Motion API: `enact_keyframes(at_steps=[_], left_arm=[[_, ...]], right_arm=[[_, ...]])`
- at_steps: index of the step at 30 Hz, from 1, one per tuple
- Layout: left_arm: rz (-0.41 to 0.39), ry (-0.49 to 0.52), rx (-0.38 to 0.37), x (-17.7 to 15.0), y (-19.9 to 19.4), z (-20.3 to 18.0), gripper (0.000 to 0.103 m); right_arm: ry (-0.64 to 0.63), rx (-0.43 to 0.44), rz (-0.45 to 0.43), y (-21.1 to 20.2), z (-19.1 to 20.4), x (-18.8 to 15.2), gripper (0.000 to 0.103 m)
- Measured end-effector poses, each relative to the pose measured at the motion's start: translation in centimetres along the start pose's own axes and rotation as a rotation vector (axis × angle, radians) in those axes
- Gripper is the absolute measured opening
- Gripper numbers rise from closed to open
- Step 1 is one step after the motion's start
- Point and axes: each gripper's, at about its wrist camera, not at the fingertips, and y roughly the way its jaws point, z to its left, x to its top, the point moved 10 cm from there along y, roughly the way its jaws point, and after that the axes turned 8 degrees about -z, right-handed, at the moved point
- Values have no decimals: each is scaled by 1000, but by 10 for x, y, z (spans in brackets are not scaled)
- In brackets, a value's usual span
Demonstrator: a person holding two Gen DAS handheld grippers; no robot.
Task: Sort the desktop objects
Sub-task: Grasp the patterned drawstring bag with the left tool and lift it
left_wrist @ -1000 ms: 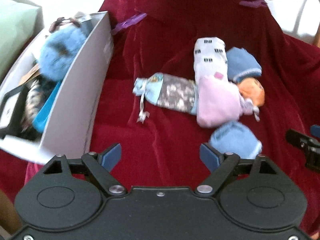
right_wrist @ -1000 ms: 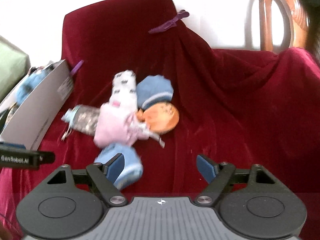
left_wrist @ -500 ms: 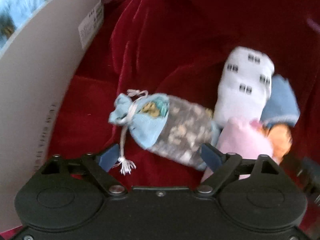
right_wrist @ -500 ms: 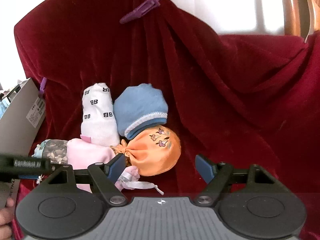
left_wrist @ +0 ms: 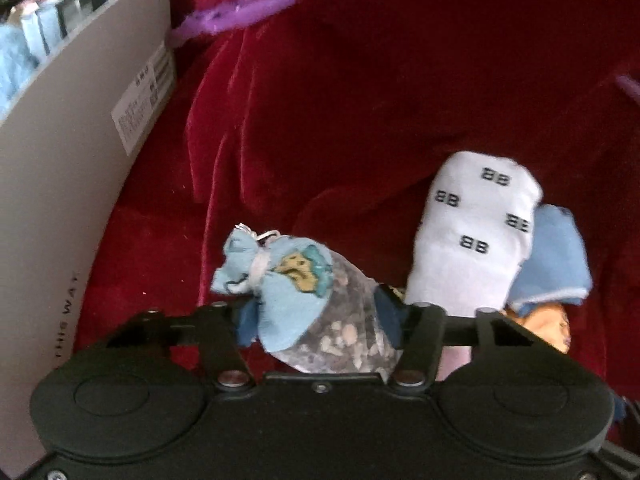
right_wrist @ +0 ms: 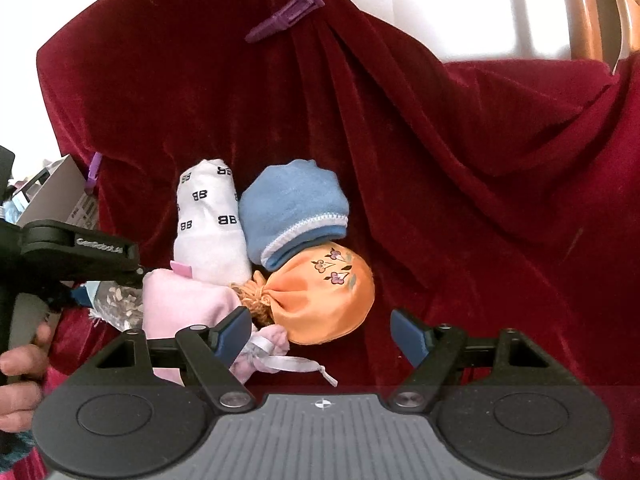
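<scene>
My left gripper [left_wrist: 318,318] is shut on a light blue and grey drawstring pouch [left_wrist: 304,300], its blue pads pressed on both sides. Beside it lie a white rolled sock with black marks [left_wrist: 474,232], a blue rolled sock [left_wrist: 554,256] and an orange pouch [left_wrist: 548,322]. In the right wrist view my right gripper [right_wrist: 320,332] is open, its jaws either side of the orange pouch [right_wrist: 328,300]. A pink pouch [right_wrist: 188,304], the white sock [right_wrist: 210,224] and the blue sock [right_wrist: 292,208] lie by it. The left gripper [right_wrist: 80,256] shows at left.
A grey cardboard box [left_wrist: 76,184] holding sorted items stands at the left on the red velvet cloth [left_wrist: 360,92]. Purple clips [right_wrist: 304,2] pin the cloth. A wooden chair [right_wrist: 592,8] stands behind at the right.
My left gripper moved forward onto the drawstring pouch and shut on it. My right gripper moved closer to the orange pouch and stayed open.
</scene>
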Motion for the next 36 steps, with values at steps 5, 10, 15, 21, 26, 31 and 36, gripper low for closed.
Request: enact_keyframes(at_steps=[5,10,15,21,26,31,36], left_arm=[[-40,53,-43,2,-36,6,39],[-95,150,-56,4,-70,8,38],[-180,194,-46,36,-83,3,34],[-256,241,62,92,-72,-3,32],[-169,191,-99,90,-84,-12,33],[-3,289,-39,54,-83,13,33],[172,285,-48,19,-78,35,34]], right_arm=[[-7,10,-8,-5,-2,-3,74],[-4,7,-17,-9,-7,-2,71],[-10,26,-9,-17,-4,-6,70],[-35,42,-2,-26,9,-16,70],[-102,99,-14,-41,28,-18,70],[-267,173,13,-48,55,-34,71],[-449,188,37,-43,87,-66,78]])
